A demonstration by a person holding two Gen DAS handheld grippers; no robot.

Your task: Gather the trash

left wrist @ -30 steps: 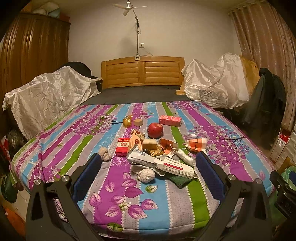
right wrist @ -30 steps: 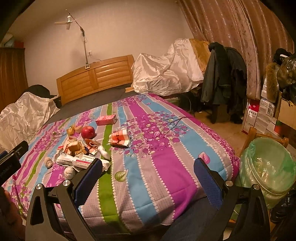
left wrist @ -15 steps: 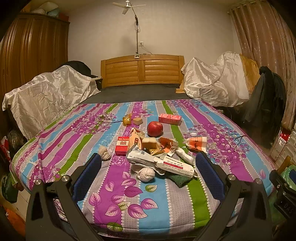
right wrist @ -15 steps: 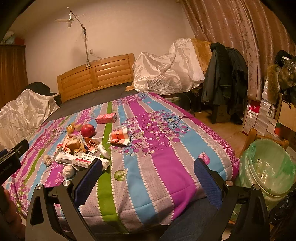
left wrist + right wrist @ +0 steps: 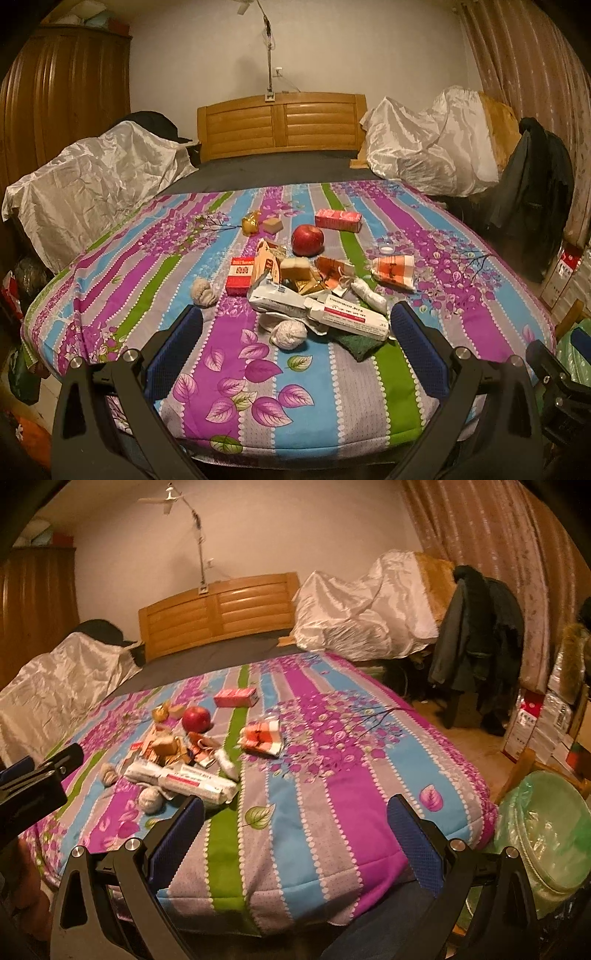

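A heap of litter lies on the striped floral bedspread (image 5: 258, 387): a long white box (image 5: 347, 317), a crumpled paper ball (image 5: 288, 334), a second ball (image 5: 203, 291), a red carton (image 5: 241, 275), torn wrappers (image 5: 295, 271), a red apple (image 5: 307, 240), a pink box (image 5: 338, 219) and an orange-and-white packet (image 5: 393, 273). My left gripper (image 5: 295, 350) hangs open just short of the heap, holding nothing. My right gripper (image 5: 295, 834) is open over the bed's near right corner, also empty. A bin lined with a green bag (image 5: 546, 834) stands on the floor at the right.
A wooden headboard (image 5: 280, 125) and sheet-covered piles (image 5: 424, 144) lie behind the bedspread. A chair draped with a dark coat (image 5: 476, 642) stands right of the bed, with stacked boxes (image 5: 535, 723) near the curtain. The left gripper's body (image 5: 33, 786) shows at the right view's left edge.
Both grippers have edged slightly forward toward the bed; the litter looks a little nearer. Nothing on the bed has moved and both stay open.
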